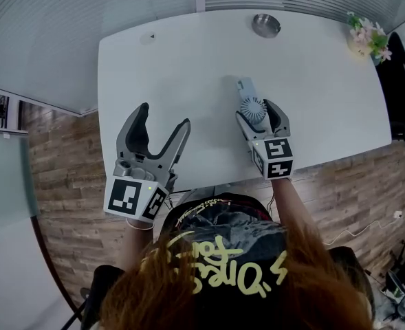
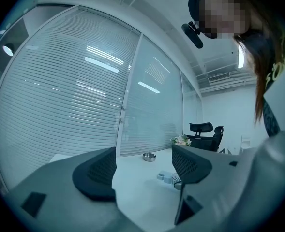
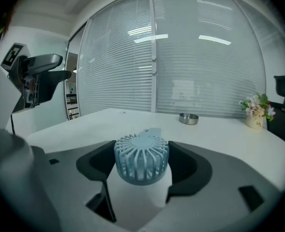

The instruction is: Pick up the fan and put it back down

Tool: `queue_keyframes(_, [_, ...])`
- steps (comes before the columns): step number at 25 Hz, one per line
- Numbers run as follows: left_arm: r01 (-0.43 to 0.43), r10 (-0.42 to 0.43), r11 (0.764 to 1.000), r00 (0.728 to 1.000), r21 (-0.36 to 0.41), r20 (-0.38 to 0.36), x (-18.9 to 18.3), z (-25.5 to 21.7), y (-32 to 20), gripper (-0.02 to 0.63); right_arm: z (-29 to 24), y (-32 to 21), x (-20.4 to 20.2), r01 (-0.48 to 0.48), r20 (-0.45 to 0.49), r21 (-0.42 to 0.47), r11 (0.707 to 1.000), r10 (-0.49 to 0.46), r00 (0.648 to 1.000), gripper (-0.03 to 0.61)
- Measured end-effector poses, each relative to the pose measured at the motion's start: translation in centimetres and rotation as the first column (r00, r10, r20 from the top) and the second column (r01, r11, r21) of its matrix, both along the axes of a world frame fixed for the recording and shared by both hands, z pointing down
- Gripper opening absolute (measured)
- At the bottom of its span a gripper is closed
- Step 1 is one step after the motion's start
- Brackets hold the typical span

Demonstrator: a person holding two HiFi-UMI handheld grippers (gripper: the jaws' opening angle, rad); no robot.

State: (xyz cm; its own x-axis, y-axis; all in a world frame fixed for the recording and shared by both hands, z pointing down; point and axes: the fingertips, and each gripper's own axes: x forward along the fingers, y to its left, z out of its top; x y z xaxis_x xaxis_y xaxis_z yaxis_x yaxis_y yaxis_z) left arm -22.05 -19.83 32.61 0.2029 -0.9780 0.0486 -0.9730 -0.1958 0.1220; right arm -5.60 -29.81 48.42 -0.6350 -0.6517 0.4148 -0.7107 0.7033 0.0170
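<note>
The small pale-blue handheld fan (image 1: 253,107) (image 3: 141,158) sits at the near right of the white table (image 1: 174,67) (image 3: 219,129), its round grille head facing up and its handle pointing toward the far edge. The right gripper (image 1: 259,112) (image 3: 142,164) is clenched on it: in the right gripper view both dark pads press against opposite sides of the ribbed head. Whether the fan rests on the tabletop or is raised just off it cannot be told.

The left gripper (image 1: 165,115) (image 2: 143,169) hangs over the near left part of the table, well apart from the fan, with its jaws spread wide and only bare tabletop between them.

Two containers stand along the far side. A round, shallow metal bowl (image 1: 266,25) (image 3: 188,118) (image 2: 149,156) is at the far edge, roughly in line with the fan; its inside is too small to read. At the far right corner a small cream pot (image 1: 359,48) (image 3: 254,122) holds a bunch of pink and white flowers with green leaves (image 1: 368,33) (image 3: 256,104).

A black office chair (image 1: 403,81) (image 2: 205,134) stands just beyond the table's right end. A glass wall with horizontal blinds (image 1: 85,19) (image 3: 200,57) runs behind the far edge, and wood-plank flooring (image 1: 64,184) shows on the near side.
</note>
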Motion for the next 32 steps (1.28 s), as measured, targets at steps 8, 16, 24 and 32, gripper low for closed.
queue_keyframes(8, [-0.037, 0.037, 0.999, 0.999, 0.023, 0.004, 1.4, -0.9, -1.0, 0.354, -4.0, -0.2, 0.9, -0.015, 0.047, 0.082, 0.997, 0.011, 0.999, 0.333])
queue_keyframes(16, [-0.078, 0.077, 0.996, 0.997, 0.054, 0.019, 2.5, -2.2, -1.9, 0.353, -8.7, -0.4, 1.6, -0.032, 0.108, 0.175, 0.984, 0.013, 0.994, 0.333])
queue_keyframes(24, [-0.111, 0.108, 0.989, 0.994, 0.094, 0.034, 4.0, -3.8, -2.9, 0.351, -13.5, -0.3, 3.1, -0.060, 0.168, 0.256, 0.965, 0.017, 0.986, 0.333])
queue_keyframes(32, [-0.127, 0.122, 0.985, 0.991, 0.119, 0.049, 4.6, -4.9, -2.7, 0.351, -17.7, 0.7, 4.0, -0.080, 0.220, 0.333, 0.939, 0.006, 0.976, 0.332])
